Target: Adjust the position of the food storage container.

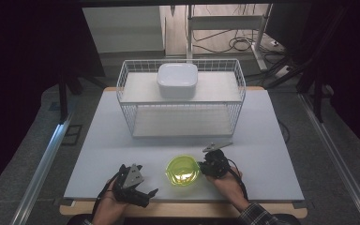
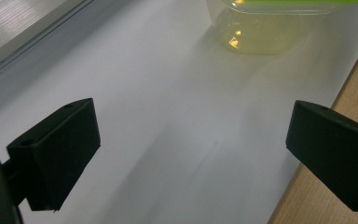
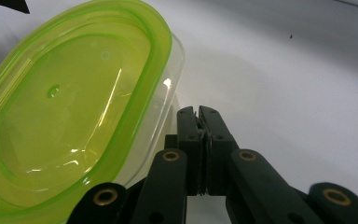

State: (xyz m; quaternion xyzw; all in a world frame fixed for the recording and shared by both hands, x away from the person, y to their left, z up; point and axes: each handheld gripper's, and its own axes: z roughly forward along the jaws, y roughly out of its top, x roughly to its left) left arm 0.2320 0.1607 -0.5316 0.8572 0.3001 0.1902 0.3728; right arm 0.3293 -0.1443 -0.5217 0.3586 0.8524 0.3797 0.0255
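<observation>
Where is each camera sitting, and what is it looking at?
High view: above the table, looking down on the wire rack; both hands and each hand-held gripper show.
Left gripper view: rides the left hand-held gripper, jaws wide apart.
Right gripper view: rides the right hand-held gripper, jaws together.
All share the green-lidded container.

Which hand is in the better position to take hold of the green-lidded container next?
Probably the left. Its gripper is open, aimed across the bare table at the container. The right gripper sits right beside the container, but its fingers are shut, holding nothing.
</observation>
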